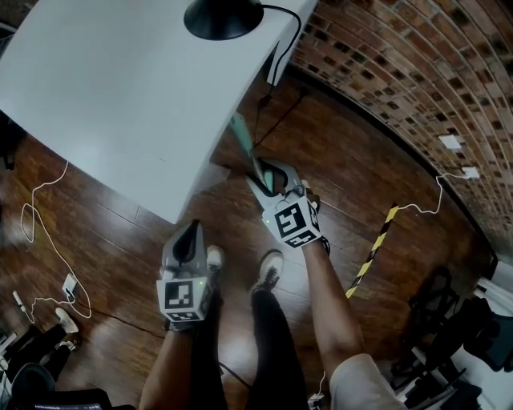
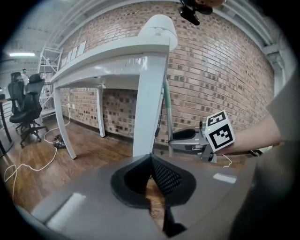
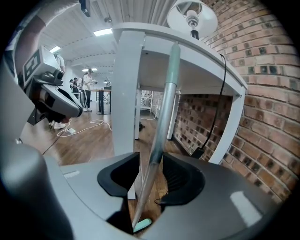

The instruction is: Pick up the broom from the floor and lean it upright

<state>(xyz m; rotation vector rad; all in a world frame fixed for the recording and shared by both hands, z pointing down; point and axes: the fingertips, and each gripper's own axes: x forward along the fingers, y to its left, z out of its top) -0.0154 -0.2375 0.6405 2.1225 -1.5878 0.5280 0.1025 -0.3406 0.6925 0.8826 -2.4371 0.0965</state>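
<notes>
The broom stands nearly upright, its grey and pale green handle (image 3: 166, 103) resting against the edge of the white table (image 3: 126, 93). My right gripper (image 3: 152, 161) is open, with the handle passing between its jaws close to the right pad. From the head view the handle (image 1: 242, 136) rises past the table corner, in front of the right gripper (image 1: 264, 178). A teal piece of the broom (image 3: 141, 225) shows low down near the floor. My left gripper (image 1: 191, 234) hangs lower left, shut on nothing (image 2: 151, 161), apart from the broom (image 2: 166, 105).
The white table (image 1: 120, 88) carries a black lamp base (image 1: 223, 16). A brick wall (image 1: 417, 72) runs along the right. White cables (image 1: 48, 232) and a yellow-black striped strip (image 1: 373, 248) lie on the wood floor. Office chairs (image 2: 26, 110) stand far left. The person's shoes (image 1: 268, 268) are below.
</notes>
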